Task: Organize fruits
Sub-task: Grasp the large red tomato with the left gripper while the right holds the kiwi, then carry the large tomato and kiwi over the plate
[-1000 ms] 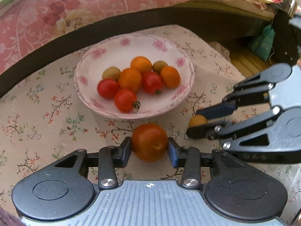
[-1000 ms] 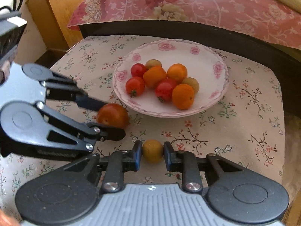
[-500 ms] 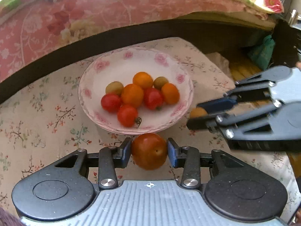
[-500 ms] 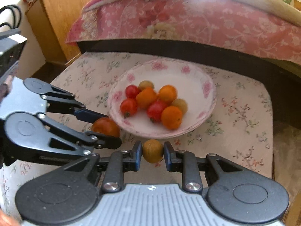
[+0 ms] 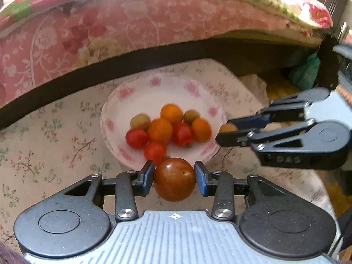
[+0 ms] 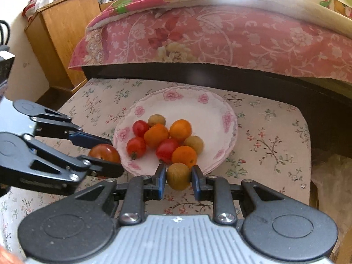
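The left gripper (image 5: 174, 178) pinches a dark red tomato (image 5: 174, 178) above the plate's (image 5: 154, 92) near rim. The right gripper (image 6: 178, 177) clamps a small olive-green fruit (image 6: 178, 176) over that rim, beside the orange, red and green fruits piled in the plate on the flowered tablecloth (image 6: 270, 145).

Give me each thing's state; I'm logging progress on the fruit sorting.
Left hand-held gripper: shut on the red-brown tomato, off the cloth.
Right hand-held gripper: shut on the small olive-green fruit.
Floral plate: upright, holding eight fruits.
Floral tablecloth: spread flat.
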The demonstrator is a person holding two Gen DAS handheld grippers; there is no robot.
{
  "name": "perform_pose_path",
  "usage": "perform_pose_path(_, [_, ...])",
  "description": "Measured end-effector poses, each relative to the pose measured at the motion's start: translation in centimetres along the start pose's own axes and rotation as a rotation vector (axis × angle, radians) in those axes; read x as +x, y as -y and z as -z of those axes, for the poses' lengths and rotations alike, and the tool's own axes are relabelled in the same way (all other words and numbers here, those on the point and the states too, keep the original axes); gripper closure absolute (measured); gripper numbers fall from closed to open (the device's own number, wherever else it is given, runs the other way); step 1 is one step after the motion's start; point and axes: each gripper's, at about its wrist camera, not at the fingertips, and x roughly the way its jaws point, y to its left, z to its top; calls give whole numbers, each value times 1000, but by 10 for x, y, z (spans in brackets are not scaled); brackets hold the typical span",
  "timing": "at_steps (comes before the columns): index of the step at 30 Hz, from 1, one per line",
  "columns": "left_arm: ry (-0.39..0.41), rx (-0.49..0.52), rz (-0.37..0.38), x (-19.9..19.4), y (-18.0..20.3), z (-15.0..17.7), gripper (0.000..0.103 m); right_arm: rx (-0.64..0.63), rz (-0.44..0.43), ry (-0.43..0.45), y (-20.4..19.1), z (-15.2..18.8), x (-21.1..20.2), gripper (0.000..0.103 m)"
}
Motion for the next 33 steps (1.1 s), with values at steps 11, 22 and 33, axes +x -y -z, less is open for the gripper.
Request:
perform_pose_path(11, [46, -17, -55, 13, 1, -5, 55, 3, -1, 32, -3, -9, 12, 75])
perform_pose_path(22, [89, 40, -86, 19, 8, 0, 55, -12, 32, 23, -5, -10, 25, 74])
perform_pose_path(33, [155, 63, -113, 37, 7, -14, 52, 75, 60, 55, 17, -19, 30, 73])
